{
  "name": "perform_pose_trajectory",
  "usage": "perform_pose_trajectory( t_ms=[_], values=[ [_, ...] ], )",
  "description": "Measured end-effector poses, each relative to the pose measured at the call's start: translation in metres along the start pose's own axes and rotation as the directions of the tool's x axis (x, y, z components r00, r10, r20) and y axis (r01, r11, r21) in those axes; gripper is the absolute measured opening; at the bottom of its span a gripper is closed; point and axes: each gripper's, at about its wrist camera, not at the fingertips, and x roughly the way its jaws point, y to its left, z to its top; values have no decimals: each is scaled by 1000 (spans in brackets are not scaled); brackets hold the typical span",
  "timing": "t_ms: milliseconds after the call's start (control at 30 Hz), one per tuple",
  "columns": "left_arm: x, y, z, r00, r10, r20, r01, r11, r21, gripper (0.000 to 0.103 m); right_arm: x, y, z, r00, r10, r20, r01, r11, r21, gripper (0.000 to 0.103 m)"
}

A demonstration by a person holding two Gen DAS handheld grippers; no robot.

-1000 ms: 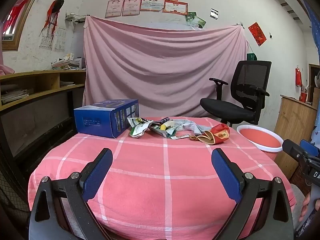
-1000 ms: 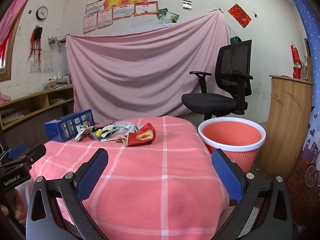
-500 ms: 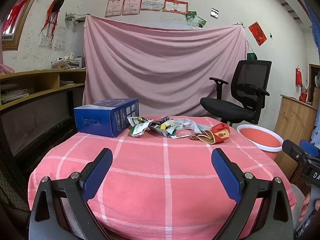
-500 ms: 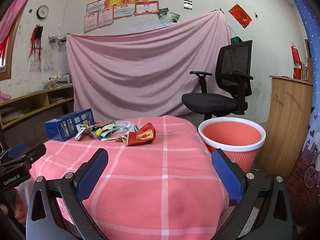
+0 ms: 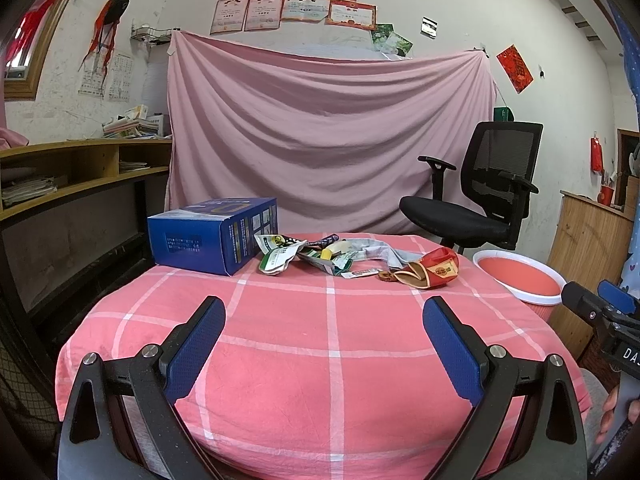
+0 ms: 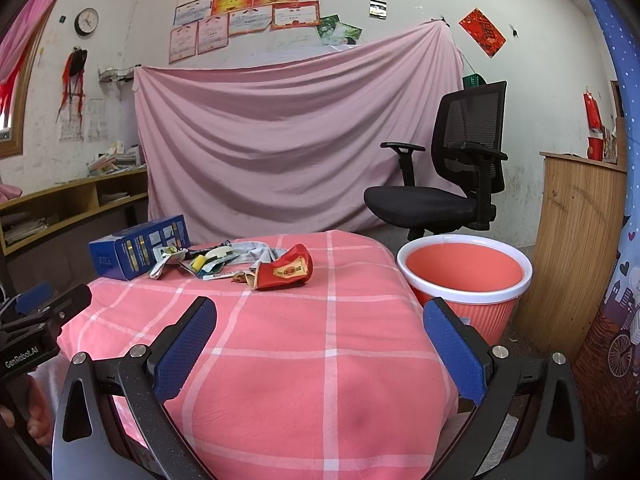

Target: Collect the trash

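Both claws, left (image 5: 324, 328) and right (image 6: 320, 328), hover spread wide and empty at the counter's (image 6: 328, 360) near edge. Wrappers (image 6: 224, 262) litter the far side; the red wrapper (image 6: 286, 270), nearest the bin (image 6: 466, 280), looks the easiest first pinch.

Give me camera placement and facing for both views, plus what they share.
Left wrist: sits on the left claw, faces across the pink checked table toward the trash pile; own open blue fingers show, right claw at right edge.
Right wrist: on the right claw, same facing, from further right; red bin close, left claw at left edge.
Shared: blue box, red wrapper, bin, office chair.
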Motion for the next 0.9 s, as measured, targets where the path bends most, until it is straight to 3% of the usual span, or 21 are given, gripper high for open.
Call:
perform_pose_trajectory(
  t_ms=[900],
  values=[
    [0, 1, 1, 1000, -1, 2, 1, 1000, -3, 97, 1, -1, -2, 1000, -1, -3, 1, 1000, -2, 103]
  ],
)
